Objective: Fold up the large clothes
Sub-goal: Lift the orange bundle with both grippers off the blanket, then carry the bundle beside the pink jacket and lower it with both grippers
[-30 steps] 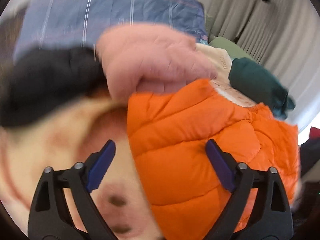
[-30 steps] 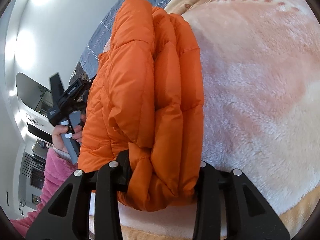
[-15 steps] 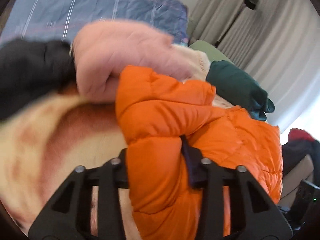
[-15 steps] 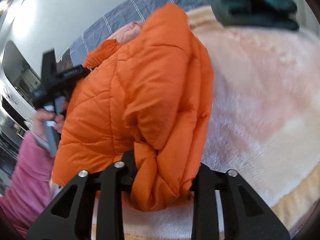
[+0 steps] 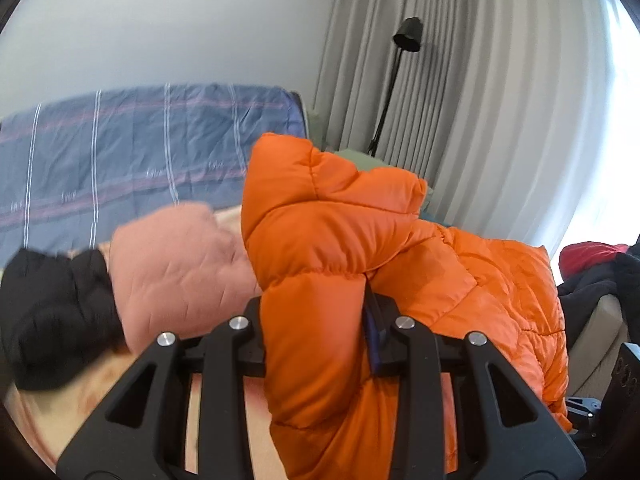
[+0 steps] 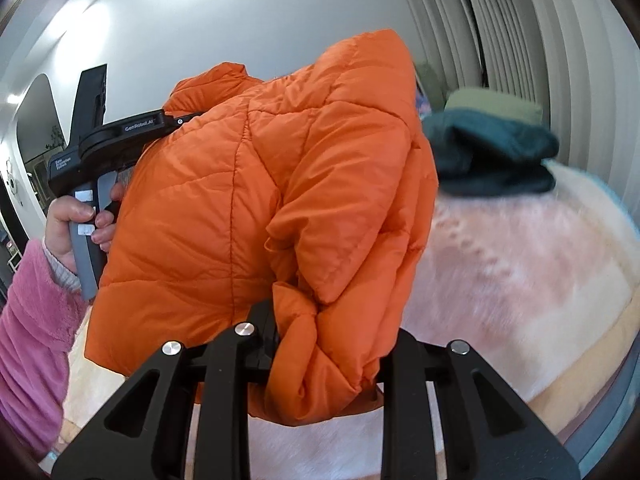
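The orange puffer jacket (image 6: 280, 208) hangs lifted above the pink fleece blanket (image 6: 520, 280) on the bed, suspended between both claws. The left claw (image 5: 316, 340) is clenched on a thick fold of the jacket. The right claw (image 6: 328, 356) grasps a bunched jacket edge. A folded pink garment (image 5: 180, 276) and a black one (image 5: 52, 316), somewhat blurred, apparently lie on the bed beyond.
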Action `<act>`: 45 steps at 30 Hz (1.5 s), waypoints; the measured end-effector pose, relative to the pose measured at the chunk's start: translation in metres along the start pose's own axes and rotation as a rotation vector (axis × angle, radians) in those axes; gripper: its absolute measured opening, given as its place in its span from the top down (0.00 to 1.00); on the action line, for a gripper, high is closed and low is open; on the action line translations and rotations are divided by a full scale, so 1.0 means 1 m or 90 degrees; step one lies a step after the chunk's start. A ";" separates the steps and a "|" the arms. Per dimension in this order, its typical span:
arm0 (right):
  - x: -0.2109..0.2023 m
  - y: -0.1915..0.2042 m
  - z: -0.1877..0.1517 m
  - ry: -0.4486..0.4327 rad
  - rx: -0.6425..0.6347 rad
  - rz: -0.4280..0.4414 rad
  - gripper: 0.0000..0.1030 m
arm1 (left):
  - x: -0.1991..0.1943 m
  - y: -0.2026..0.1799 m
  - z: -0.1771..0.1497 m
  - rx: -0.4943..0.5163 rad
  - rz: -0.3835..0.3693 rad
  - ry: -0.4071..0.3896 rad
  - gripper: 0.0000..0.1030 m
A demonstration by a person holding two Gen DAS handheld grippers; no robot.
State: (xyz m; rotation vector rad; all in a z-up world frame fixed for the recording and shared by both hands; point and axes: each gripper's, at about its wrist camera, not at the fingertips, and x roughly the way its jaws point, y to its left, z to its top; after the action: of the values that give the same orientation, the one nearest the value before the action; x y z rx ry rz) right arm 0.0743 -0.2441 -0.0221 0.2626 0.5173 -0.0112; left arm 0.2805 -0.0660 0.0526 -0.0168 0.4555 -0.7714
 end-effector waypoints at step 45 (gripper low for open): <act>0.282 -0.110 0.107 0.064 -0.095 -0.245 0.65 | 0.314 0.024 -0.012 0.234 0.289 0.165 0.33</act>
State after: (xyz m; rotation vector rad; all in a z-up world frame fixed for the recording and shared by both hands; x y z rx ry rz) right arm 0.3629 -0.3616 -0.0980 0.0148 0.6601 -0.3335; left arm 0.4880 -0.2587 -0.0851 0.5193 0.5317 -0.3986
